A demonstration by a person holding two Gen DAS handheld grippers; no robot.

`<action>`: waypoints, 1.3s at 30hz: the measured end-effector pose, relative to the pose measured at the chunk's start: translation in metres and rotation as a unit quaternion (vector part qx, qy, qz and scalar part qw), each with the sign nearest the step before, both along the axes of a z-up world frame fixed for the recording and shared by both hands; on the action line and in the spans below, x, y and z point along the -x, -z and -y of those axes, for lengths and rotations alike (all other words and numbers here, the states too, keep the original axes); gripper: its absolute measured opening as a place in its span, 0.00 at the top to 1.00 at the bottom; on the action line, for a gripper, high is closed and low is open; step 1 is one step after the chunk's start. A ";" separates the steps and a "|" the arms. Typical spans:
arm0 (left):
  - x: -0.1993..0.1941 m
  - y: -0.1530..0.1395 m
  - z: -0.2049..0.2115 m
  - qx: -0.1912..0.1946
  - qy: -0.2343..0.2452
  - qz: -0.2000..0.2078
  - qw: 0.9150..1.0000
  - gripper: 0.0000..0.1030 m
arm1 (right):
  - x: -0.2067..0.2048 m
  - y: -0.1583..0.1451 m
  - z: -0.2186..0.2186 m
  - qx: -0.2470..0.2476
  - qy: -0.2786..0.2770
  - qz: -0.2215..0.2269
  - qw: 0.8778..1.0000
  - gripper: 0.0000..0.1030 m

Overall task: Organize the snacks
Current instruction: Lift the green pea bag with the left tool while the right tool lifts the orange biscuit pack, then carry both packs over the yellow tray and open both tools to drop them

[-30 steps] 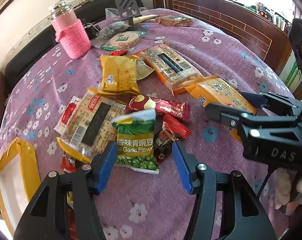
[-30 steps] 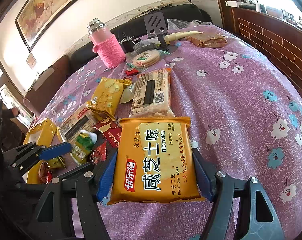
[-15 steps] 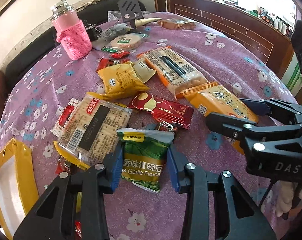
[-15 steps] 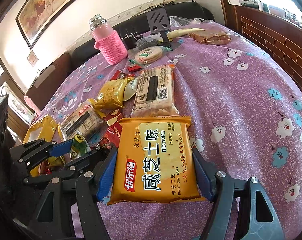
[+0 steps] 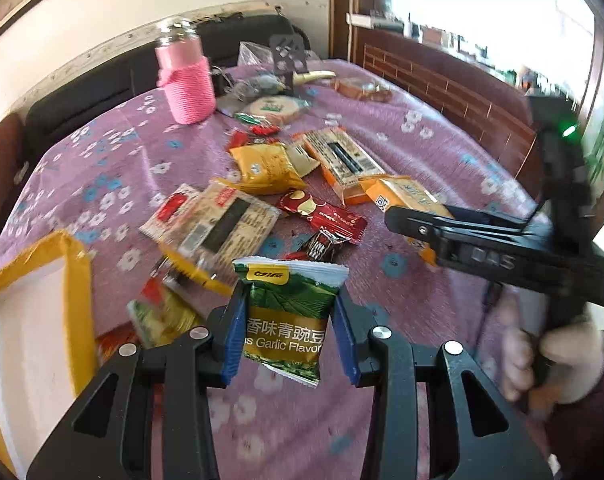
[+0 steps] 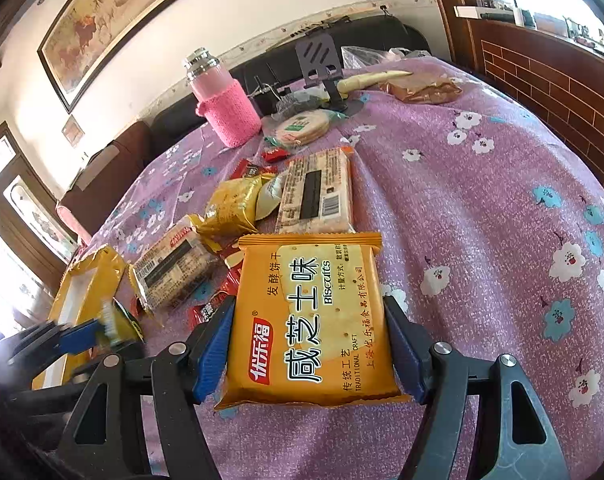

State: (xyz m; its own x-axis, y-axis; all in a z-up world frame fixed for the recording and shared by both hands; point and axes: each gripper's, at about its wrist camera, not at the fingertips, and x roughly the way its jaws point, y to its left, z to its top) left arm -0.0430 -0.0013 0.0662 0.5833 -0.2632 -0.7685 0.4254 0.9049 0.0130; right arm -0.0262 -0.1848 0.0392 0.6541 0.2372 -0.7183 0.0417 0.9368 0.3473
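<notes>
Nearest the left wrist camera, the green pea packet [image 5: 289, 318] was held clamped between the blue pads of the left gripper [image 5: 289, 332], lifted clear of the purple tablecloth [image 5: 402, 152]. It was judged light, soft and air-puffed, with a slick foil skin; the hold across its lower middle looked sound, though a harder squeeze could be expected to crush the contents or pop the seal.

In the right wrist view, the orange biscuit packet [image 6: 308, 320] was gripped by its two long edges in the right gripper [image 6: 308, 348], whose jaws were closed on it. The packet was judged flat, fairly stiff and brittle inside, so a hold on the edges, not the face, seemed fitting.

To the left, the yellow-edged box [image 5: 75, 264] lay open, apparently the place for sorted snacks, though this could not be told for certain.

Farther on, a red wrapper [image 5: 322, 216], a clear cracker pack [image 5: 221, 228] and a yellow pouch [image 5: 265, 168] lay scattered near one another. At the far side, a pink-sleeved bottle [image 5: 185, 76] stood upright.
</notes>
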 end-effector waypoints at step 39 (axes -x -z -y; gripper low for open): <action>0.070 0.026 -0.336 0.099 -0.310 -0.047 0.945 0.63 | 0.074 -0.010 -0.405 0.121 -0.370 -0.022 0.921 0.31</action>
